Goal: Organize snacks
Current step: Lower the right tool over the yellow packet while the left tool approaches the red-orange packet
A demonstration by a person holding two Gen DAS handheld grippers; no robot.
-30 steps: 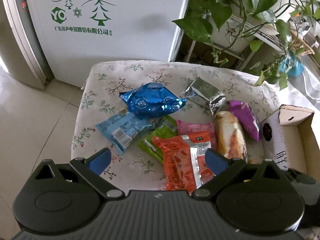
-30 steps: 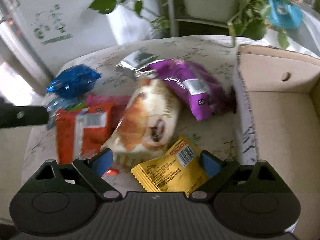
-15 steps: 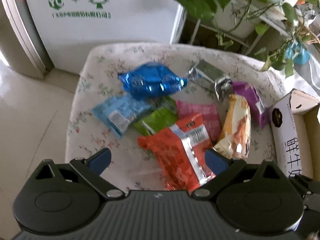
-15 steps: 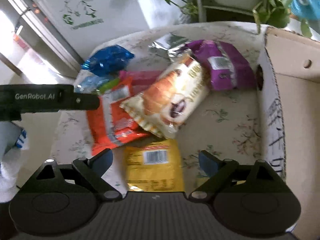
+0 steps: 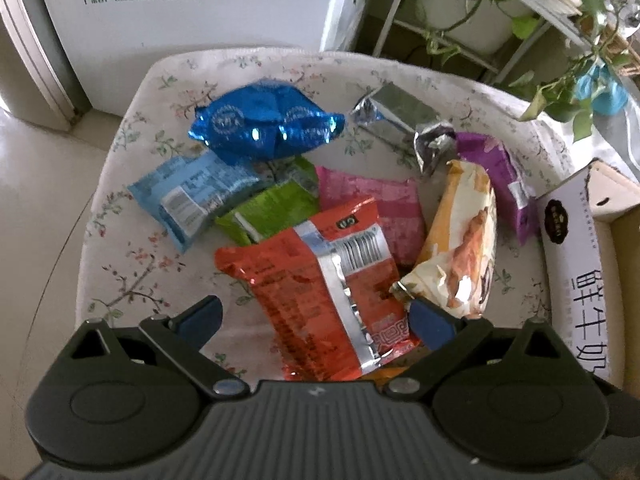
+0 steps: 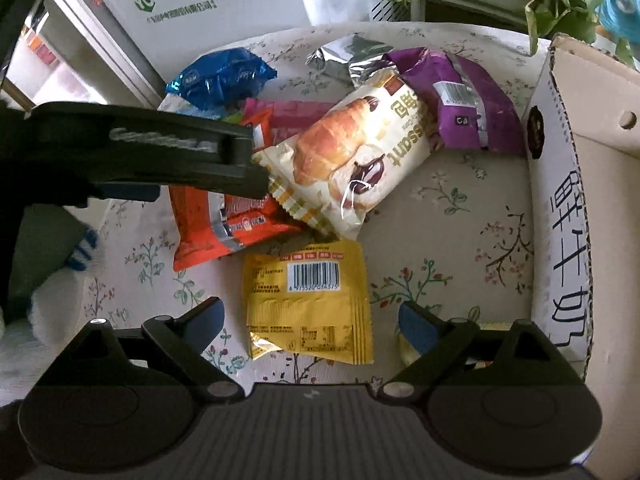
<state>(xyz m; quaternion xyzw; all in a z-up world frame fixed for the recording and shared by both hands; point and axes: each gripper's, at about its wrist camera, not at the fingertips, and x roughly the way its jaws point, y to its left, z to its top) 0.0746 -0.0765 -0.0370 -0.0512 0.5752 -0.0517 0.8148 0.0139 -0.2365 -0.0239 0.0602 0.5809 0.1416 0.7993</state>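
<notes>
Several snack packets lie on a floral cloth [image 5: 132, 264]. My left gripper [image 5: 314, 318] is open over the orange-red packet [image 5: 316, 280], which lies between its fingers. Beside it lie a croissant packet [image 5: 464, 244], pink [image 5: 372, 208], green [image 5: 272, 208], light blue [image 5: 192, 196], shiny blue [image 5: 264, 124], silver [image 5: 400, 116] and purple [image 5: 500, 180] packets. My right gripper [image 6: 310, 318] is open above a yellow packet [image 6: 308, 300]. The left gripper's arm [image 6: 132, 152] shows in the right wrist view over the orange-red packet [image 6: 216, 216], next to the croissant packet [image 6: 348, 160].
An open cardboard box [image 6: 560, 208] stands at the right edge of the cloth; it also shows in the left wrist view [image 5: 576, 264]. A white appliance [image 5: 192, 4] and potted plants [image 5: 472, 4] stand behind. Tiled floor [image 5: 36, 184] lies to the left.
Both grippers have moved forward and down toward the packets. The left gripper now straddles the orange-red packet. The right gripper has centred over the yellow packet.
</notes>
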